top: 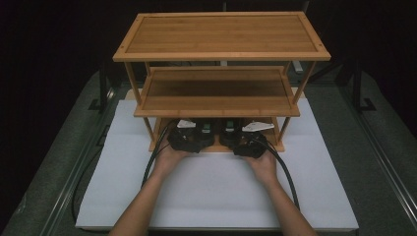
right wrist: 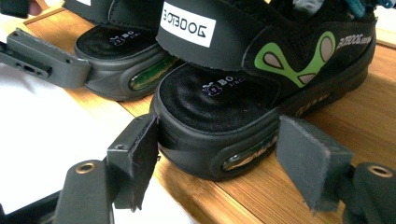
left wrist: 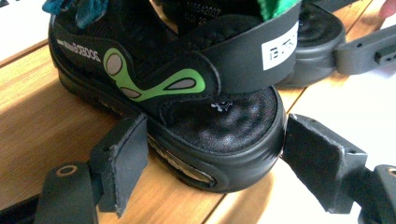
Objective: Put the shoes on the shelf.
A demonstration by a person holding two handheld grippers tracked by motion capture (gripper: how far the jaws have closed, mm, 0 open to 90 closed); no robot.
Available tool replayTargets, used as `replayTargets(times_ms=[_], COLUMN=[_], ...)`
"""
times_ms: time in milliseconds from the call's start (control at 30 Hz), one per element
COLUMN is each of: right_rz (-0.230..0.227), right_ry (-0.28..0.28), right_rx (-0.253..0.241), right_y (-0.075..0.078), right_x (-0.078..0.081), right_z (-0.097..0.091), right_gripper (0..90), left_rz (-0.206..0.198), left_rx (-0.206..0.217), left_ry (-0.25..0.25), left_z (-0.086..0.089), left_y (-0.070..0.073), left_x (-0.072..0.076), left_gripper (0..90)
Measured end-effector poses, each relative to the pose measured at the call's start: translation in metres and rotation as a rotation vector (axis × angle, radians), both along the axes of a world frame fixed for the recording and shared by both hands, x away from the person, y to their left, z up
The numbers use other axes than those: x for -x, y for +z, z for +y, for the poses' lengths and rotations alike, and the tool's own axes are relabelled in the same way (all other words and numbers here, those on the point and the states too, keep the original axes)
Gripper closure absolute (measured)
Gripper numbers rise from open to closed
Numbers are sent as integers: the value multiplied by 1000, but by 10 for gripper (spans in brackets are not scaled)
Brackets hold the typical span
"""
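While both forearms reach in from the near edge of the white mat, the left gripper and the right gripper sit side by side at the front edge of the bamboo rack's bottom shelf. Up close now, left gripper view: the heel of the left sandal sits between the two black jaws, the left pad right at the sole's edge, the right pad just beside it with a sliver of gap, so no firm squeeze yet. Over to the right gripper view, and it's a mirror picture: the right sandal has its heel between the jaws, the left pad brushing the sole, the right pad standing a little off. No clamp here either.

Both sandals are black with green teardrop markings and a white label on the back strap. They stand as a pair, close together, heels out over the shelf's front lip, toes pointing back under the rack. Farther up, the middle shelf and the top shelf rise above them against the dark background.
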State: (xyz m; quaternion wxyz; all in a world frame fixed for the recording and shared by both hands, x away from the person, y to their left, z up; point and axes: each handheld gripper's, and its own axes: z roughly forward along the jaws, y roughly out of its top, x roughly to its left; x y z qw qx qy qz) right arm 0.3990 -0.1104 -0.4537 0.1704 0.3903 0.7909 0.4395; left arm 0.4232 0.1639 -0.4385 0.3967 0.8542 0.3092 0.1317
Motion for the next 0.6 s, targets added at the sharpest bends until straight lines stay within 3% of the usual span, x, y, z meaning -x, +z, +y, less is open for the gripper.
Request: replayTargets(times_ms=[233, 333, 533, 567, 600], right_rz=[-3, 21, 35, 35, 39], right_ry=[-9, -7, 8, 11, 16], right_rx=[3, -4, -16, -15, -17], right_y=[0, 2, 11, 13, 14], right_x=[1, 4, 12, 13, 15], right_z=[0, -1, -5, -6, -6], right_gripper=[304, 294, 282, 275, 271], left_rz=[-1, 0, -14, -4, -10], left_rx=[4, 2, 5, 32, 18], left_ry=[15, 8, -1, 4, -3], left_z=[-1, 0, 0, -1, 1], left_y=[1, 4, 13, 14, 15], left_x=[3, 5, 17, 20, 22], left_gripper=[233, 234, 230, 230, 230])
